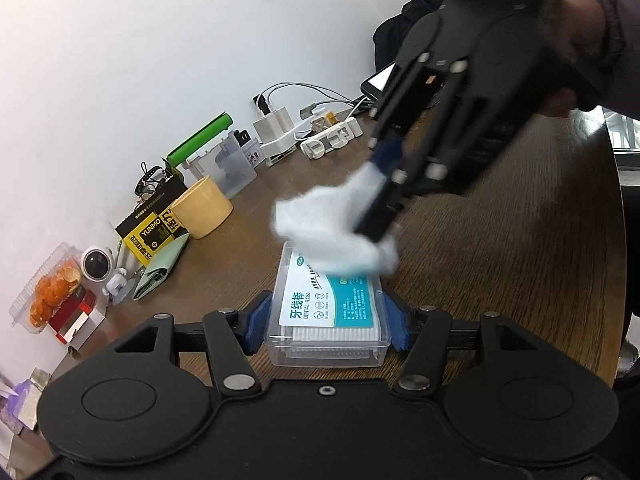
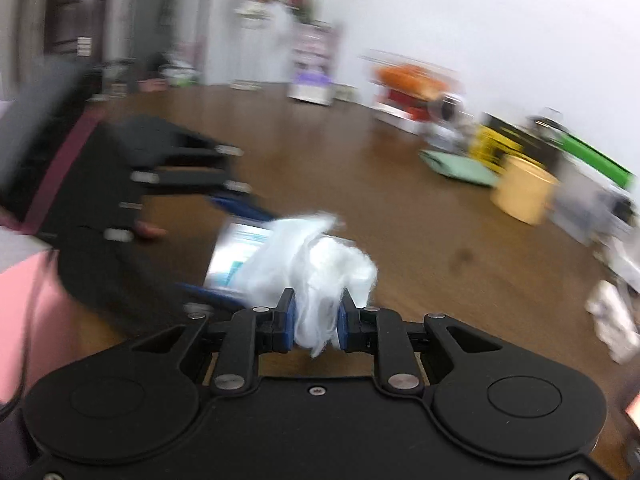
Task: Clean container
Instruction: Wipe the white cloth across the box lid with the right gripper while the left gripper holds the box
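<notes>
Wiping step: your left hand-held gripper (image 1: 327,322) clamps the dental floss box (image 1: 328,312) on the tabletop (image 1: 500,260); right hand-held gripper (image 2: 316,320) pinches the white wipe (image 1: 328,236) on its lid. Next, sweep toward the uncovered near end.

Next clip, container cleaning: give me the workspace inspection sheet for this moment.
Surface: brown wooden table, bare around the work.
Job's things: clear dental floss box flat on the table; white tissue wad pressed on its labelled lid.
Clutter: yellow cup, yellow-black box, green pouch, small white camera, orange snacks in a clear pack, along the wall.
Grippers: left gripper clamps the box's sides; right gripper pinches the tissue.
Cables: white chargers and leads on a power strip.
Surroundings: white wall; right view blurred.
</notes>
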Tool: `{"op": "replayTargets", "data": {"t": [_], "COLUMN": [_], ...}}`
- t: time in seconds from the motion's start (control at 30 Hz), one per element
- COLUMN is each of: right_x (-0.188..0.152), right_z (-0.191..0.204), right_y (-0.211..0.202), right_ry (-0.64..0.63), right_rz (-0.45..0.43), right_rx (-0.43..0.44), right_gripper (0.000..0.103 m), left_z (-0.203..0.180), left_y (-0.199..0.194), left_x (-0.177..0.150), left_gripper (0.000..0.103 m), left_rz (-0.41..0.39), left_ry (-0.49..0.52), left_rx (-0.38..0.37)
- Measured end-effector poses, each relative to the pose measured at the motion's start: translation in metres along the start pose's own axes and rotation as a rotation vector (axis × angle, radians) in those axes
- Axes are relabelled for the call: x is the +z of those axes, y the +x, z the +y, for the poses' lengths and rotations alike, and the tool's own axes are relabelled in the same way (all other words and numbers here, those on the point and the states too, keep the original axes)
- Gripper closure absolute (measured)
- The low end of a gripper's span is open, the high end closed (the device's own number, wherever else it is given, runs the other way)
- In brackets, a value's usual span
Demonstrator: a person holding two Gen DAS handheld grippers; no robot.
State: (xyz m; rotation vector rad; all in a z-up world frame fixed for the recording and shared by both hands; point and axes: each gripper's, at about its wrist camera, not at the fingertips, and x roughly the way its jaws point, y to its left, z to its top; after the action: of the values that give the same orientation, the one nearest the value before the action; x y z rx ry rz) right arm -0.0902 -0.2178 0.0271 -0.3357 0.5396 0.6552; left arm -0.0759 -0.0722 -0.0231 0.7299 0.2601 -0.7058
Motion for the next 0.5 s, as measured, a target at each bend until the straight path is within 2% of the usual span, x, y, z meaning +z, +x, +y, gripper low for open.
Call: {"op": "replayTargets", "data": {"t": [0.13,0.3,0.5], "right_x": [0.012,0.006,-0.004], "right_z": [0.007,0.029,-0.001], "right_y": [0.007,-0.002,-0.002], "right_ry": [-0.006,-0.069,0.009], "right_rz": [-0.05,-0.041,-0.002], "right_rx": [0.022,0.112,-0.009], "right_gripper": [0.081,0.082,0.082], "left_z": [-0.01,-0.014,-0.017], "left_y": [-0.007,-0.011,-0.016], "left_x": [0.002,0.001,0.003], "left_gripper": [0.045,0.046,0.046], "left_rz": [0.0,0.0,-0.001], "left_ry": [0.006,0.002,0.003], "left_rx": [0.006,0.004,0.005]}}
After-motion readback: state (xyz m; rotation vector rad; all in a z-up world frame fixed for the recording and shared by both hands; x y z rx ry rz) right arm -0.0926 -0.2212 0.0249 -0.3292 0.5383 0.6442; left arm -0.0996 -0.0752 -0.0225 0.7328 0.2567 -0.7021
